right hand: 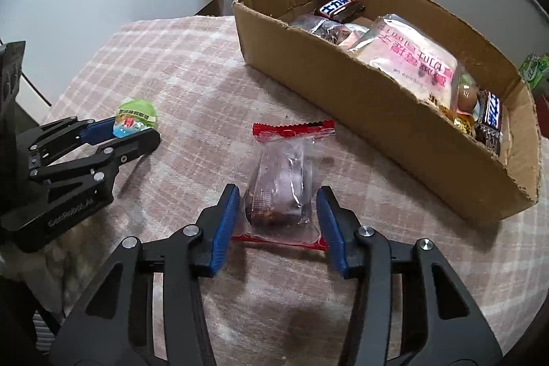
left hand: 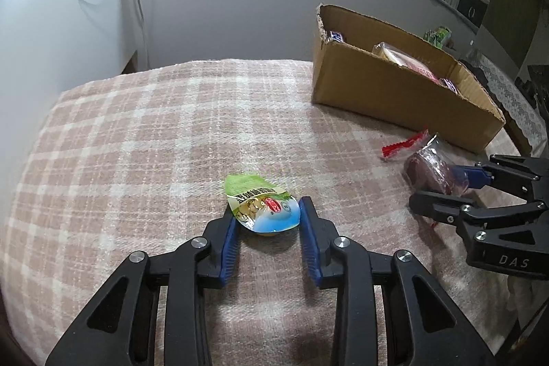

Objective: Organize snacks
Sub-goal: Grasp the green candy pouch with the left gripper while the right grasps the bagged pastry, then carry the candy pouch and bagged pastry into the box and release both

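Left wrist view: our left gripper [left hand: 268, 222] fingers apart around green-lidded jelly cup [left hand: 264, 206], frame centre | right gripper [right hand: 276, 216] fingers apart around clear red-edged cake packet [right hand: 284, 184] | cardboard box [right hand: 377, 91] upper right.

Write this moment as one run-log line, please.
left gripper: open around jelly cup | right gripper: open around wrapped cake | box: part-filled
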The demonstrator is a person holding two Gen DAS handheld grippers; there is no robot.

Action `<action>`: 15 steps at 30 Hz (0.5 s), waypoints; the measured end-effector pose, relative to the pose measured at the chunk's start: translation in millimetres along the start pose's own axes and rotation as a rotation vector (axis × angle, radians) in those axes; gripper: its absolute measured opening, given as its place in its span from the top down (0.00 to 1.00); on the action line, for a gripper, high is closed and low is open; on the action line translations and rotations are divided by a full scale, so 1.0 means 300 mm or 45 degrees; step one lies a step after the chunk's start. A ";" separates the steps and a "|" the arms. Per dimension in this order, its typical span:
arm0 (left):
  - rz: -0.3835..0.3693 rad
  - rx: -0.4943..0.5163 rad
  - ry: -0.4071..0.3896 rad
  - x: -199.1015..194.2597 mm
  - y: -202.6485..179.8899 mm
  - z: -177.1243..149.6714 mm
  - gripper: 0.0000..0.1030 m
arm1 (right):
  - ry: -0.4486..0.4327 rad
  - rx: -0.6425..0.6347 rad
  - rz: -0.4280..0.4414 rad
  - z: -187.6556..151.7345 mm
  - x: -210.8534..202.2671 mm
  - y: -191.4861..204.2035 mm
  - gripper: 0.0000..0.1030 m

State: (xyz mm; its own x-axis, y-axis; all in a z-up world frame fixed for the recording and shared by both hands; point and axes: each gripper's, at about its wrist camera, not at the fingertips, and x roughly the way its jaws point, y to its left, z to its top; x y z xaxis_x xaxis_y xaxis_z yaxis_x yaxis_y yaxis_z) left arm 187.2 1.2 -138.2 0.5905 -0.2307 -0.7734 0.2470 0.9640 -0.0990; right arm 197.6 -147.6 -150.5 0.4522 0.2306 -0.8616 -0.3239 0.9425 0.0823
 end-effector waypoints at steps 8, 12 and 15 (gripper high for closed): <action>0.014 -0.020 -0.039 -0.036 -0.003 -0.022 0.70 | -0.034 0.015 0.037 -0.050 -0.038 -0.017 0.54; -0.007 -0.059 -0.093 -0.090 -0.009 -0.037 0.70 | -0.085 0.081 0.087 -0.087 -0.088 -0.038 0.55; -0.045 -0.098 -0.139 -0.132 -0.022 -0.048 0.70 | -0.140 0.106 0.090 -0.104 -0.135 -0.049 0.55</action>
State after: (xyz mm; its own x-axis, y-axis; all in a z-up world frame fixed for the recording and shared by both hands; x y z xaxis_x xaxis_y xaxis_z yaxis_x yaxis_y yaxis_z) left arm 151.1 5.9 -115.9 0.6635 -0.2735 -0.6964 0.2119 0.9614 -0.1756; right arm 158.0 -178.4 -132.4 0.5206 0.3178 -0.7925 -0.2898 0.9388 0.1861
